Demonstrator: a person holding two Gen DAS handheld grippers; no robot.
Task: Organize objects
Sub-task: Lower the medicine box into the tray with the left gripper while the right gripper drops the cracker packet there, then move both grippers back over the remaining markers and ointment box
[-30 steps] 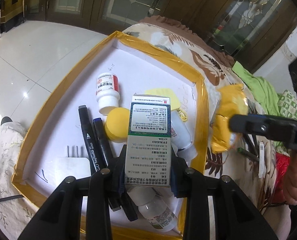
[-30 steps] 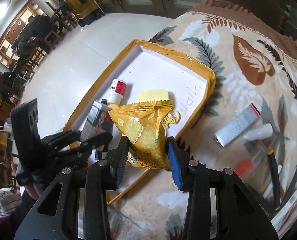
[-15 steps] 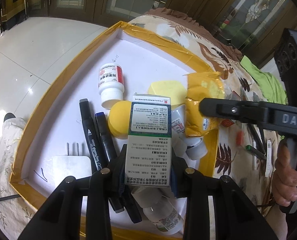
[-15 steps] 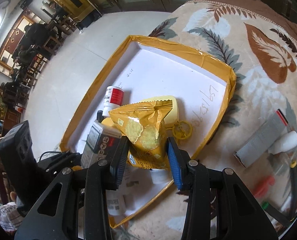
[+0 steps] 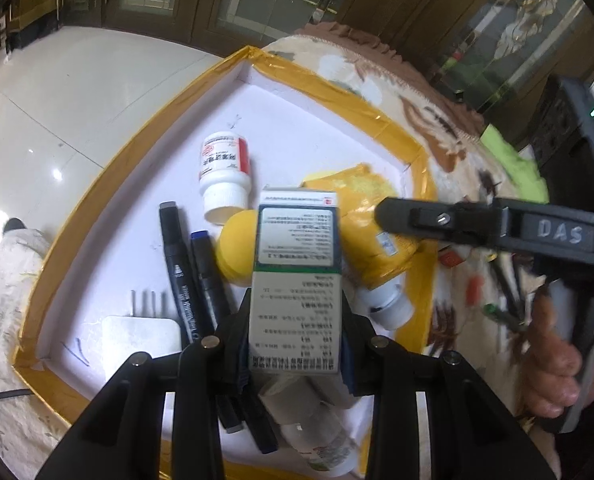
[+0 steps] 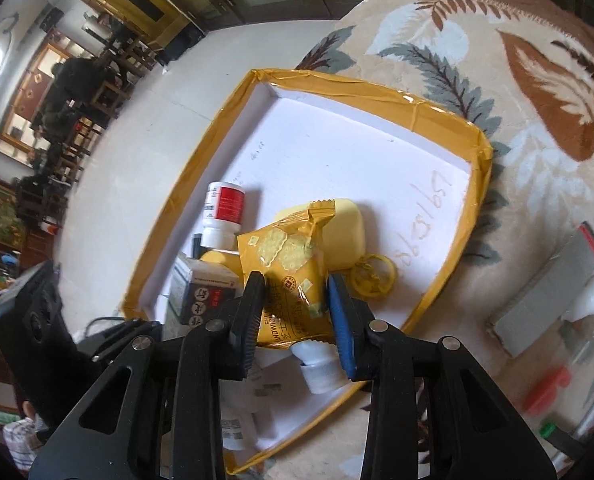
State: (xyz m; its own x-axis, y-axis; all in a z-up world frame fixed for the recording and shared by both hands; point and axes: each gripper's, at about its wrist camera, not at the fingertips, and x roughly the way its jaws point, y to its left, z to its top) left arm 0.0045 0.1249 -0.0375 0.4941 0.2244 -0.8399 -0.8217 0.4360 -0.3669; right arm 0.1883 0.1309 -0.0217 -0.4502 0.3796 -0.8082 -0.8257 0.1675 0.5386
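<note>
Right gripper (image 6: 297, 312) clamps yellow snack packet (image 6: 291, 276) over tray (image 6: 377, 92), long axis straight ahead; left gripper (image 5: 295, 344) pinches medicine box (image 5: 297, 280) likewise, tray floor directly below both.

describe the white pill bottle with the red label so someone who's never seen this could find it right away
Find the shallow white tray with yellow-taped edges on the leaf-patterned cloth. The pill bottle lies on its side there, beside two dark markers. Its red-banded label sets it apart from the yellow things nearby.
</note>
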